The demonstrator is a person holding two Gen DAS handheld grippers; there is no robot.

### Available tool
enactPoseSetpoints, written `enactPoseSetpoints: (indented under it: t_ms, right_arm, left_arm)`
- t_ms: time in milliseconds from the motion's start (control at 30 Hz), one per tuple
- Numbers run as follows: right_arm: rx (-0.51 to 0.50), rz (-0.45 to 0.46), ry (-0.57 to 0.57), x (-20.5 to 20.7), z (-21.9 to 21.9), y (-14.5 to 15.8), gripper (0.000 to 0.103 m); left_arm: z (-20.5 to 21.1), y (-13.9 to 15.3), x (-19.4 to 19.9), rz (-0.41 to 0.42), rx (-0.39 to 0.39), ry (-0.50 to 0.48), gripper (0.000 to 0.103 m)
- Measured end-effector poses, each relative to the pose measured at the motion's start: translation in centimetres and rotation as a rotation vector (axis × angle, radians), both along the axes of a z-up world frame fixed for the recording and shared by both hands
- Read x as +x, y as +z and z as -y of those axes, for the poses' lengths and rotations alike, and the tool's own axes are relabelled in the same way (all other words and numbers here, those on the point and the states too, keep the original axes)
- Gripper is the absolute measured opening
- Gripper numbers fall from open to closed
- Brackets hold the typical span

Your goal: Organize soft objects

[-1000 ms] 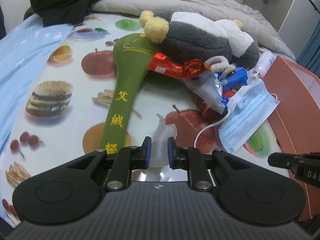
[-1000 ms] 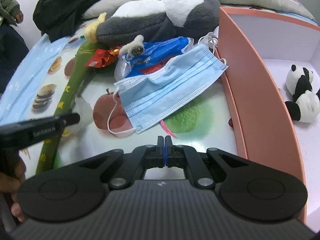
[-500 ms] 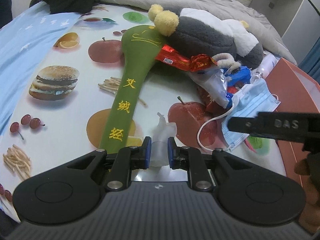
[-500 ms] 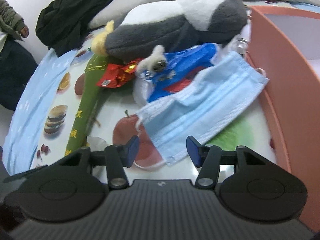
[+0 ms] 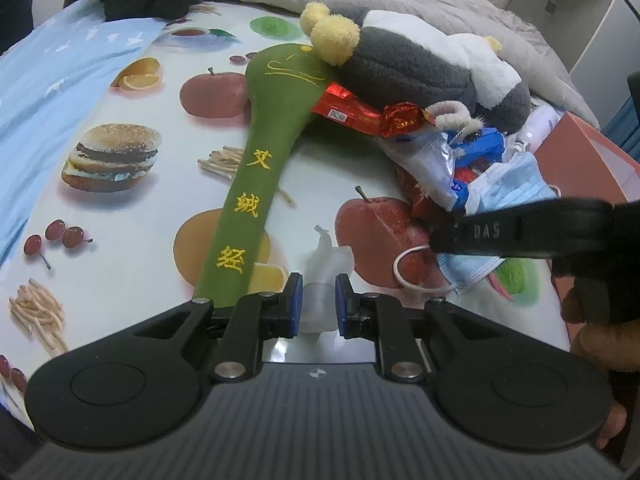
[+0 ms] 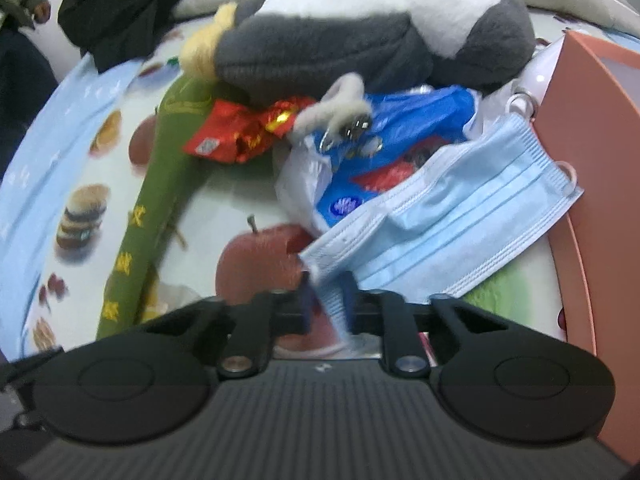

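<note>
Food-print bedding is covered in clutter, so most of the sorting looks undone: the grey plush toy (image 6: pixel 360 36) at 12 o'clock, the green padded mallet (image 5: pixel 260 168) at 10 and a red wrapper (image 6: pixel 236 132) are all untouched outside the pink box (image 6: pixel 592 184) at 3. A small translucent soft piece (image 5: pixel 320 292) is clamped in the left gripper (image 5: pixel 318 300). The right gripper (image 6: pixel 326 304) is being closed on the near corner of the blue face mask (image 6: pixel 452 216), which is caught between the jaws but not lifted yet, probably.
</note>
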State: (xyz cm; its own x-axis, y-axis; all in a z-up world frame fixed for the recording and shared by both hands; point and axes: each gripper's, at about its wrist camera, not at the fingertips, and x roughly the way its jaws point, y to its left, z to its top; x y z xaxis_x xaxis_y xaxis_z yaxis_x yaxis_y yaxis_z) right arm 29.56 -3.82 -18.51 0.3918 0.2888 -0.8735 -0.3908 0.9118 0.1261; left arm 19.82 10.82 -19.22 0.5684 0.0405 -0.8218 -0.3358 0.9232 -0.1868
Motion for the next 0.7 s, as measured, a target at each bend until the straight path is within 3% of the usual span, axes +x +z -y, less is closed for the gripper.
enactPoseSetpoints:
  t_ms: [100,400,700]
  right_arm:
    - [-0.028,0.018,0.023,-0.6,0.1,0.3,0.006]
    - [-0.099,0.045,0.089,-3.5,2.4,2.0,0.006]
    - [-0.161,0.056,0.160,-8.0,5.8,2.6,0.006]
  left_arm:
    - [0.2,0.1,0.1,-0.013,0.005,-0.003,0.020]
    - [1.4,0.3,-0.2,-0.051,-0.006,-0.025,0.021]
    - [2.2,0.5,-1.7,-0.045,-0.074,-0.033,0.020]
